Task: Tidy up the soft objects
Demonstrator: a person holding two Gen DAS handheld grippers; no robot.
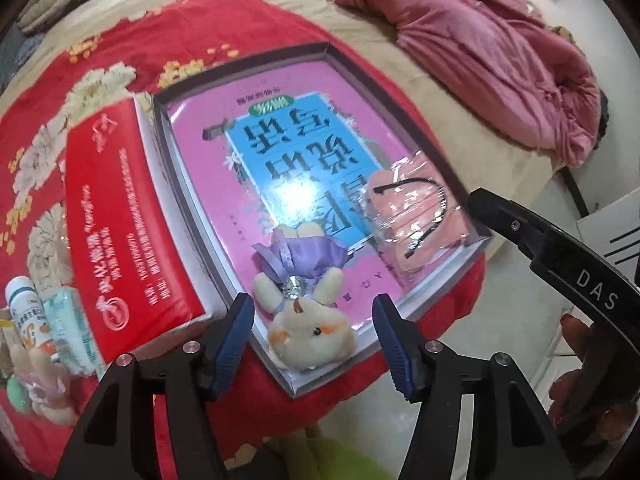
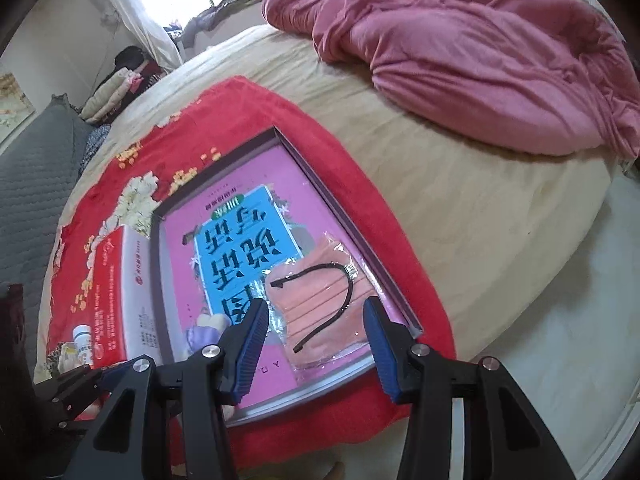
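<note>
Left wrist view: a shallow grey box (image 1: 332, 54) is seen from above on a red flowered blanket (image 1: 132, 32) spread over a bed.
Box contents: a pink book (image 1: 224, 120) fills the floor of the box – two soft things lie on its cover.
Plush toy: a cream bunny with a purple ribbon (image 1: 304, 304) lies at the box's near corner, its head over the rim, judged to have been set down there as one of the soft objects being gathered.
Left gripper (image 1: 314, 338): the blue pads are spread to either side of the bunny and are not pressed on it; nothing is pinched.
Mask packet: a peach face mask with black ear loops, sealed in clear film (image 2: 320, 316), rests on the book's near right part, inside the box wall.
Right gripper (image 2: 316, 350): the jaws are spread above the packet – no contact with it can be made out, and nothing is held.
Still outside the box: another pale plush piece (image 1: 40, 376) lies at the far left beside a small white bottle (image 1: 26, 312), judged to be awaiting sorting.
Writing: large Chinese characters on the book's blue panel are seen upside down and are not read here; "DAS" is printed on the right tool's black body (image 1: 596, 294); a red carton (image 1: 132, 248) beside the box bears white Chinese print, too small to read.
</note>
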